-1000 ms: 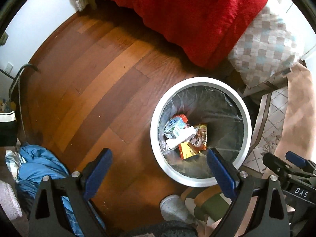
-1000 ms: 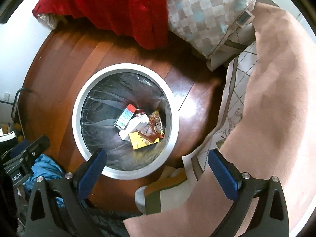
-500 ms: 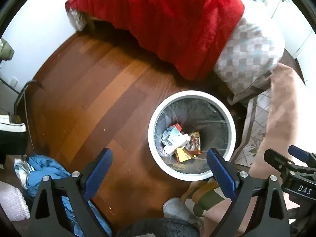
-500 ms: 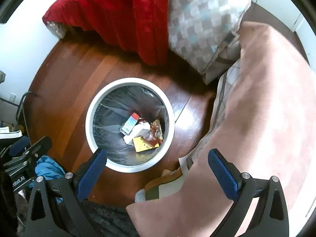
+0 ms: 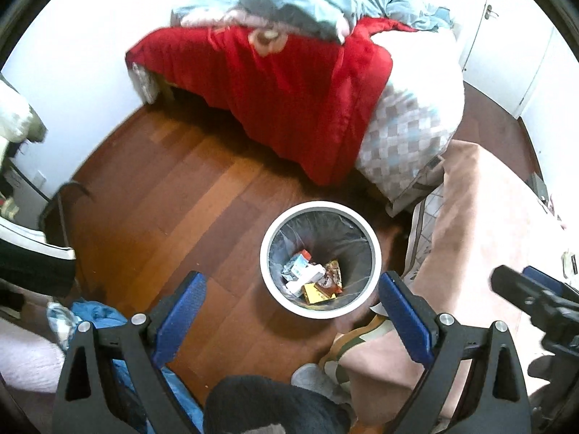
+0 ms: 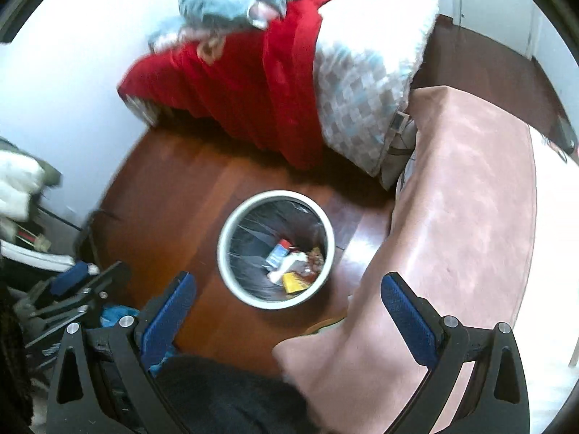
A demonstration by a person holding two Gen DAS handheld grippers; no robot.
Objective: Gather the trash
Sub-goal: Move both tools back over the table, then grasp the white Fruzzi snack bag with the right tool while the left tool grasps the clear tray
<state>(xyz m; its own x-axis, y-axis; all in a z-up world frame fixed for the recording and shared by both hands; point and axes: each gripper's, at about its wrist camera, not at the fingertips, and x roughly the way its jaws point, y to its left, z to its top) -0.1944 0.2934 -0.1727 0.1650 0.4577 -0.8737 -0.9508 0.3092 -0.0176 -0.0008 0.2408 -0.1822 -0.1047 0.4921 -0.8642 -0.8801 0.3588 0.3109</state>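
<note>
Both grippers up high over the room, looking down. Left gripper (image 5: 291, 302) spread wide, nothing btwn its blue pads (image 5: 182, 309). Right gripper (image 6: 287, 305) same story: wide apart, empty.

Task's thing: white round trash bin (image 5: 320, 313) w/ clear liner, standing on the wood floor (image 5: 163, 209), centre of the left view, just below middle. In the right view the bin (image 6: 231, 278) sits centre frame, a bit blurred. Trash already inside at the bottom: a small blue-and-white carton w/ red top (image 5: 298, 262), a white wrapper (image 5: 305, 276), a brown snack packet (image 5: 331, 276), a yellow packet (image 5: 313, 293). All bunched together, touching, toward the bin's lower right.

Upper half of both views: bed w/ red blanket (image 5: 289, 101) hanging over the edge, teal bedding (image 5: 318, 0) heaped on top, checkered grey-blue quilt (image 5: 405, 144) to the right of the red. Pink blanket (image 5: 481, 238) fills the right side, near the bin. Blue cloth (image 5: 94, 313) on the floor lower left of the left view. Dark trouser leg (image 5: 267, 405) of the person at bottom centre. Right gripper's black frame pokes in at the right edge of the left view; left one's at the left edge of the right view.
</note>
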